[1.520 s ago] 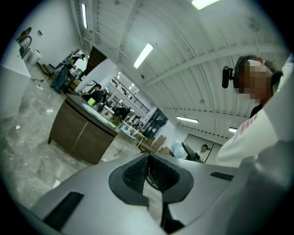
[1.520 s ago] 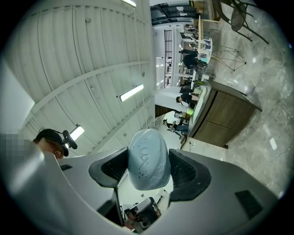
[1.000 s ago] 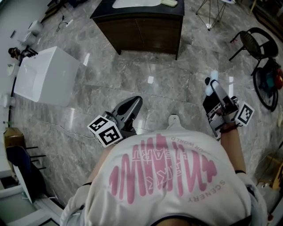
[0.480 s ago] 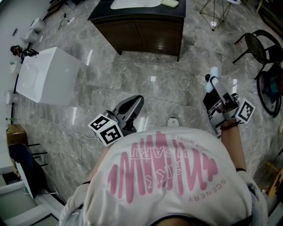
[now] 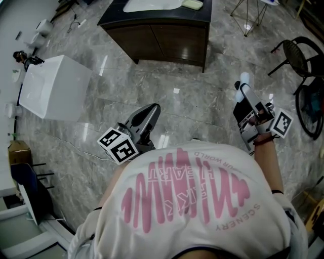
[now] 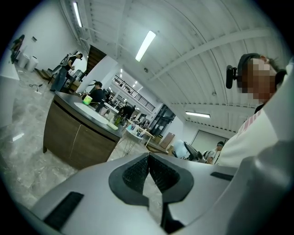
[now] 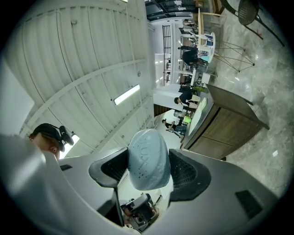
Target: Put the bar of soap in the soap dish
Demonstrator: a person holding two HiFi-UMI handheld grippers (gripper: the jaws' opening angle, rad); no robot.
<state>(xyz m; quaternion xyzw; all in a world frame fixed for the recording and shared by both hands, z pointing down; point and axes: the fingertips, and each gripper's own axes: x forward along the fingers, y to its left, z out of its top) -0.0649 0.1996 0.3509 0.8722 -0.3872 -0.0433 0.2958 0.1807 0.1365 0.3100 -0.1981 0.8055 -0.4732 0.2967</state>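
The right claw (image 7: pixel 148 166) is clamped on the pale blue bar of soap (image 7: pixel 147 151), which stands on end between the two dark pads and pokes out past their tips. In the head view this claw (image 5: pixel 240 92) sits at right of centre, the soap (image 5: pixel 245 79) at its upper end, well apart from the dark surface (image 5: pixel 202 13) at the top middle of the frame. The left claw (image 6: pixel 148 167) is closed to nothing, pads meeting at the tips with no object in them; it shows left of centre in the head view (image 5: pixel 151 109), above the grey marble floor (image 5: pixel 192 96). On the surface's right corner lies a pale green dish (image 5: pixel 193 4) beside a white basin (image 5: pixel 152 4). A white box (image 5: pixel 55 86) stands at left.
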